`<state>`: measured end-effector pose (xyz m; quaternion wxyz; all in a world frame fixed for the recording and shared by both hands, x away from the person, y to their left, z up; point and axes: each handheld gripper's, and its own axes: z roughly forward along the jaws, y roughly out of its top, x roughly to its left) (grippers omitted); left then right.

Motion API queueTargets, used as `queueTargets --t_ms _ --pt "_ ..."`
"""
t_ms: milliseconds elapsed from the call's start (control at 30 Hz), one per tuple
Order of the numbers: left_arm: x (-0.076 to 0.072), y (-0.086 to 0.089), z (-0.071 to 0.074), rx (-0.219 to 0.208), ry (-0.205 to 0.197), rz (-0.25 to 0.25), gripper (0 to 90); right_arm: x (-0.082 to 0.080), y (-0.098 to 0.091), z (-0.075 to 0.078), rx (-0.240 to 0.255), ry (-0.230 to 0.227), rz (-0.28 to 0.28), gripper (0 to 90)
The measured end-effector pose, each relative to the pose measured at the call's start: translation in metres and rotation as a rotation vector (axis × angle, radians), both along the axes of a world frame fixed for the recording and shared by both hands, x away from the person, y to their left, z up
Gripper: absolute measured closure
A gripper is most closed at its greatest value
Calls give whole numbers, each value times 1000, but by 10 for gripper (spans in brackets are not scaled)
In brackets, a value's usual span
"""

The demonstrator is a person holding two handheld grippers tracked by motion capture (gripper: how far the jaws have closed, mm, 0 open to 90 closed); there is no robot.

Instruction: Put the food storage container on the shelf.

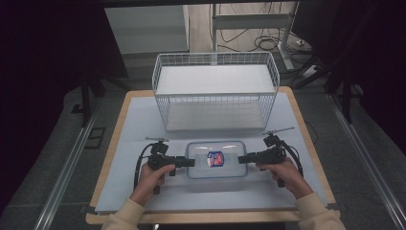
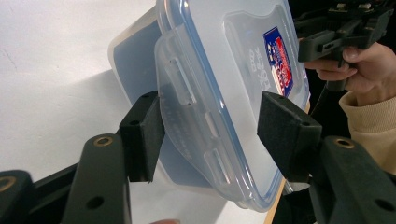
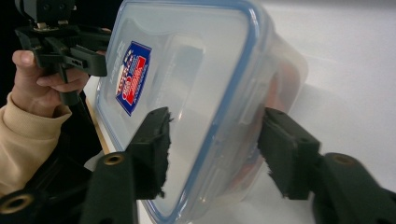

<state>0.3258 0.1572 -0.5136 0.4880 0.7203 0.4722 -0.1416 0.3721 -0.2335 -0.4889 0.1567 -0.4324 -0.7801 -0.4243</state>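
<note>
On the left of the table (image 1: 119,158), the left gripper (image 1: 190,162) lies level in the person's left hand (image 1: 154,178), its tips at the left short end of the container (image 1: 216,146). In the left gripper view its jaws straddle the clip flap on that end; one pad touches the flap's side, the other stands just clear of the lid, so the container sits between them without a full clamp.

The container is a clear plastic box with rounded corners, a see-through lid edged in blue, and a red, white and blue label (image 1: 215,158) at the lid's middle. It rests on the pale mat at the near middle of the table, just in front of the white wire basket (image 1: 215,103).

On the right, the right gripper (image 1: 242,158), in the right hand (image 1: 285,175), spans the right short end; both pads stand apart from it, released.
</note>
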Motion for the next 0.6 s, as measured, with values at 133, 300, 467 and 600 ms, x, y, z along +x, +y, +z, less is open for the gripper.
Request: queueTargets --t_ms 133,300,467,600 --pt "-3 0 1 4 -11 6 433 -3 -1 1 1 -13 -5 464" --pt "-8 -1 1 -9 -16 34 450 -6 -1 2 9 -7 -22 480" --pt "-15 -3 6 -23 -41 64 482 -19 -4 6 13 -40 -53 516" --pt "-20 -5 8 -15 -56 76 483 -24 -4 6 26 -37 -86 519"
